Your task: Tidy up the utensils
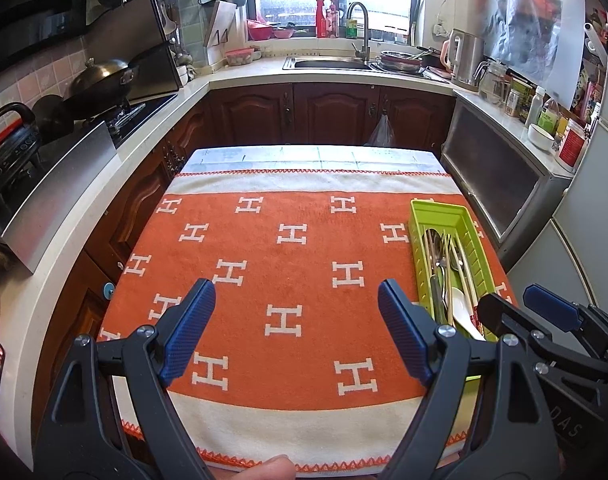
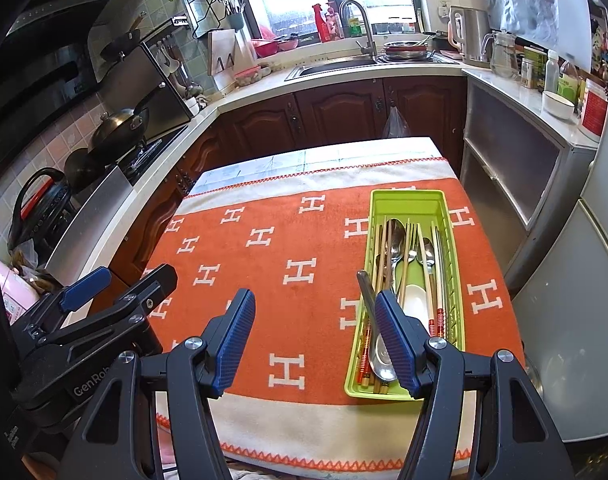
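Note:
A green slotted tray (image 2: 408, 196) lies on the right side of an orange towel (image 2: 263, 280) with white H marks. Inside it lie several utensils: metal spoons (image 2: 396, 232), a fork (image 2: 412, 240), wooden chopsticks (image 2: 426, 256) and a white ceramic spoon (image 2: 418, 304). My right gripper (image 2: 312, 340) hovers open over the towel near the tray's front left corner, nothing between its blue pads. My left gripper (image 1: 291, 328) is open above the middle of the towel, empty. The tray (image 1: 440, 208) and its utensils (image 1: 444, 264) also show in the left wrist view, beside the right gripper (image 1: 516, 312).
The towel covers a small table (image 1: 312, 156) in a kitchen. Dark wooden cabinets (image 1: 332, 112) and a sink (image 1: 328, 64) stand behind it. A stove with a wok (image 1: 99, 76) is at the left, a counter with jars and a bowl (image 1: 540, 136) at the right.

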The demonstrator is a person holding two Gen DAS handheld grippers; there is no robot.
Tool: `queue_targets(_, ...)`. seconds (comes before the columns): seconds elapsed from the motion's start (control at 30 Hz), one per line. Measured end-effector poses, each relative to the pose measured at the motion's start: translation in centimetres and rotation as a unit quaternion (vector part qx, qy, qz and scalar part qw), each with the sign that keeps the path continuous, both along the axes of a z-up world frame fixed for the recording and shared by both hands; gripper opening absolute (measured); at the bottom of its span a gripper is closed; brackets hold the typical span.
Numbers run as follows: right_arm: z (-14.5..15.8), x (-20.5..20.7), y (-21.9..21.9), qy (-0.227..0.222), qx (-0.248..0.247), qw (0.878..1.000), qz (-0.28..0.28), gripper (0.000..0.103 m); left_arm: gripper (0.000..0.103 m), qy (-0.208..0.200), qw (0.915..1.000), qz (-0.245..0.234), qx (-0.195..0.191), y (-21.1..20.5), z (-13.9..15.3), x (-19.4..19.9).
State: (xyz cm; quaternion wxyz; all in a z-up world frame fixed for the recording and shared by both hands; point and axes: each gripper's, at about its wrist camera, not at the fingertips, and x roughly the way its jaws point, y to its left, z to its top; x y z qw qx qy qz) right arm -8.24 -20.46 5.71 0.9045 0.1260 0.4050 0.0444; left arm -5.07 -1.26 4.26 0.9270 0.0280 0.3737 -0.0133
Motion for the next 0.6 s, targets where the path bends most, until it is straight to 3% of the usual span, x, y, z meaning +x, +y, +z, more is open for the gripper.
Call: queue_targets(0.6, -0.84, 0.58, 0.2, 0.008, 0.003, 1.0, 0.001, 0.063, 0.082, 0.012, 0.9999, -0.001, -0.005, 0.01, -0.66, 0.49)
